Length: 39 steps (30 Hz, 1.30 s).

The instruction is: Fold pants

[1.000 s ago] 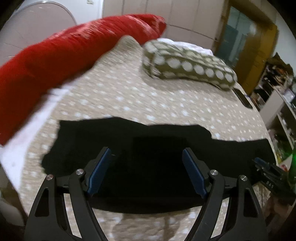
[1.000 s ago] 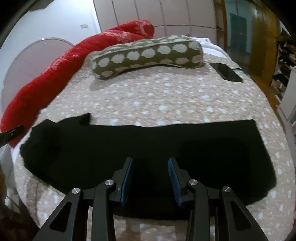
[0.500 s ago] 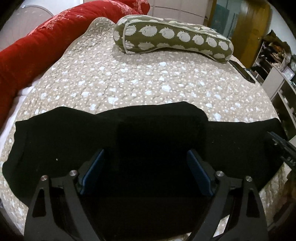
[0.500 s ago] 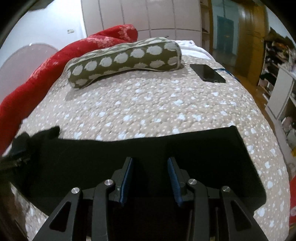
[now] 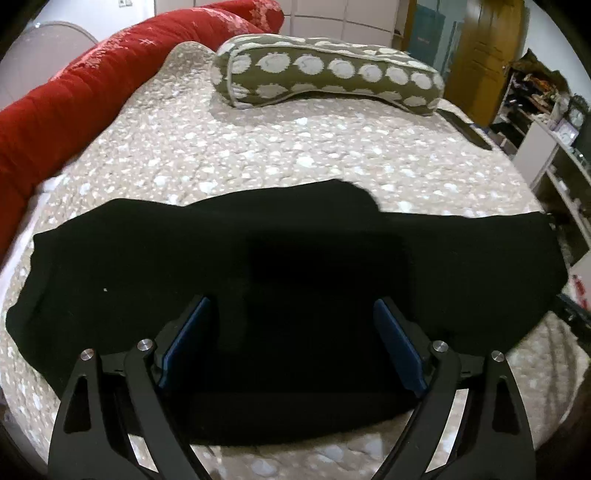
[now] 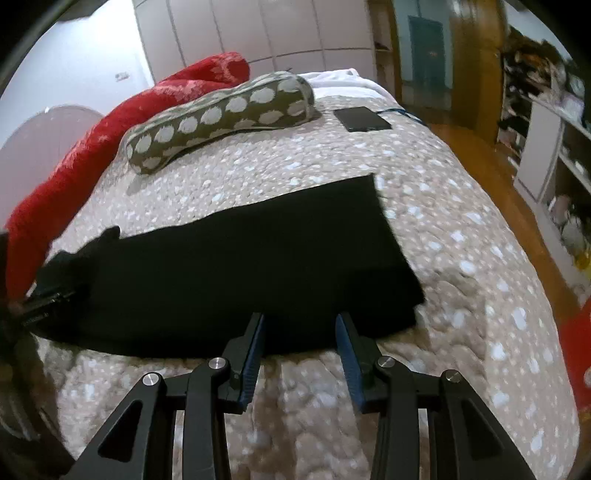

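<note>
Black pants (image 6: pixel 240 273) flat on bedspread (image 6: pixel 461 221) — both grippers gaping, empty

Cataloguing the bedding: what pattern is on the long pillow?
Olive green with rows of white spots; the pillow shows best in the left wrist view.

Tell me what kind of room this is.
Most likely a bedroom in a home. The black pants lie spread on a bed with a spotted quilt, a dotted bolster pillow sits at the far end, and pale wardrobe doors line the back wall.
</note>
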Each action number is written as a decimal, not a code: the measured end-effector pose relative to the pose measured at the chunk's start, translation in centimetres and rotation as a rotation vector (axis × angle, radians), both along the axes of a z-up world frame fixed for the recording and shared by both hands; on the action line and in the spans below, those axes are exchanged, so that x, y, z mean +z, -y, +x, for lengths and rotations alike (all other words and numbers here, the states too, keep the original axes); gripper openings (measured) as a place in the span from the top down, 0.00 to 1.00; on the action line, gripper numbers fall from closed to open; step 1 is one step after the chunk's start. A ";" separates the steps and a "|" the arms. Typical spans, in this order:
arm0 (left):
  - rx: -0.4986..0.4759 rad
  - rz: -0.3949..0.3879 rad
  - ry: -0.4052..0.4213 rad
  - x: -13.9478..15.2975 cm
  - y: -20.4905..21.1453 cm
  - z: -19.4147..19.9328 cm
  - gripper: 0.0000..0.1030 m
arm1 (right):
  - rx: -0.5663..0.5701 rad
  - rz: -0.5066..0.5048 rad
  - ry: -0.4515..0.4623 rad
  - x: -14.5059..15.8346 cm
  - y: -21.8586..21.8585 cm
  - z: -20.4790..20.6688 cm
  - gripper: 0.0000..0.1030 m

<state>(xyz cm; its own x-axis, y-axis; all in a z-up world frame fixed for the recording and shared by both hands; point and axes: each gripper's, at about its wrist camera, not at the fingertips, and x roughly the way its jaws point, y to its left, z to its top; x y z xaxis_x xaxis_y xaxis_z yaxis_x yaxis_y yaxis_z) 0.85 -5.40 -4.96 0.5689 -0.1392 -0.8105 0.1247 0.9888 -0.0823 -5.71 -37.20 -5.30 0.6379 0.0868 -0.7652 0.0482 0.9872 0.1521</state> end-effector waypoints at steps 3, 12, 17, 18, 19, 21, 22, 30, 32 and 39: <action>-0.014 -0.029 0.006 0.8 0.8 -0.1 0.13 | -0.039 0.034 0.006 0.5 1.5 -0.8 0.62; -0.067 -0.020 -0.015 0.3 4.8 0.4 0.13 | -0.070 0.199 -0.006 -0.5 3.4 -1.2 0.55; -0.080 0.033 -0.008 -0.2 6.2 0.4 0.13 | -0.090 0.269 0.023 -1.1 4.2 -0.7 0.50; -0.088 0.026 -0.008 0.0 6.4 0.4 0.13 | -0.089 0.272 0.027 -1.1 4.2 -0.5 0.49; -0.096 0.017 -0.011 0.1 6.6 0.4 0.13 | -0.089 0.276 0.033 -1.2 4.1 -0.4 0.47; -0.114 0.009 -0.012 0.3 7.2 0.5 0.13 | -0.084 0.288 0.044 -1.3 4.1 -0.3 0.45; -0.124 0.011 -0.012 0.4 7.6 0.6 0.13 | -0.084 0.290 0.048 -1.4 4.1 -0.3 0.45; -0.213 -0.029 -0.042 1.5 11.1 2.7 0.13 | -0.070 0.312 0.081 -1.7 4.4 -0.7 0.45; -0.242 -0.077 -0.067 1.9 12.3 3.8 0.13 | -0.069 0.314 0.090 -1.8 4.4 -1.2 0.45; -0.389 -0.123 -0.123 2.3 18.7 6.9 0.13 | -0.063 0.337 0.113 -2.2 4.6 -1.7 0.43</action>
<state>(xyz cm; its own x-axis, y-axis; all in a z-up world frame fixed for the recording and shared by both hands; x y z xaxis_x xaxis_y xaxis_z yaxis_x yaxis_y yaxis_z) 7.79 -24.13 -2.66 0.3556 -0.4241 -0.8329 0.4682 0.8521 -0.2339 -7.38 -41.77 -7.48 0.7293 0.2802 -0.6242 0.0714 0.8762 0.4767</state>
